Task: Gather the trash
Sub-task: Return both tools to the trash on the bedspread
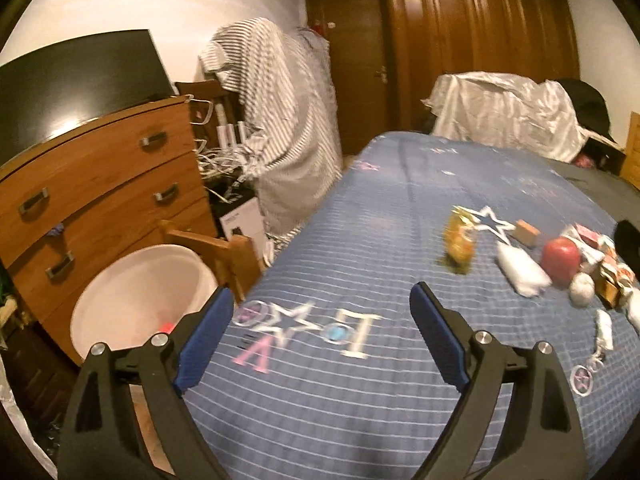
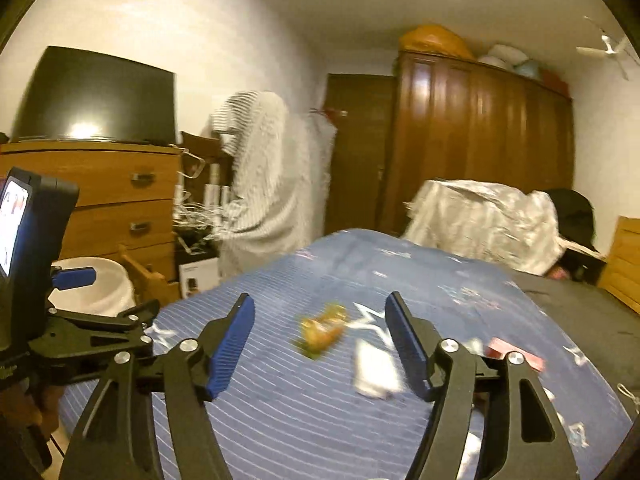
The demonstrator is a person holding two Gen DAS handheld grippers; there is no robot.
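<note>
Trash lies on the blue bed cover (image 1: 360,240) toward the right: a yellow wrapper (image 1: 460,240), a white crumpled tissue (image 1: 520,272), a grey paper ball (image 1: 582,288) and torn packets (image 1: 612,268), beside a red apple (image 1: 560,256). My left gripper (image 1: 322,300) is open over the cover with nothing between its fingers. A white bin (image 1: 136,304) stands on the floor to its left. In the right wrist view my right gripper (image 2: 320,302) is open and empty, with the yellow wrapper (image 2: 322,330) blurred ahead between its fingers and a white scrap (image 2: 374,372) by the right finger.
A wooden dresser (image 1: 100,200) with a dark TV (image 1: 80,80) stands left, behind the bin. A striped cloth (image 1: 280,120) hangs beyond, with tangled cables (image 1: 224,164) below it. A wardrobe (image 1: 480,40) and a sheet-covered heap (image 1: 508,112) lie past the bed. The left gripper's body (image 2: 36,220) fills the left edge.
</note>
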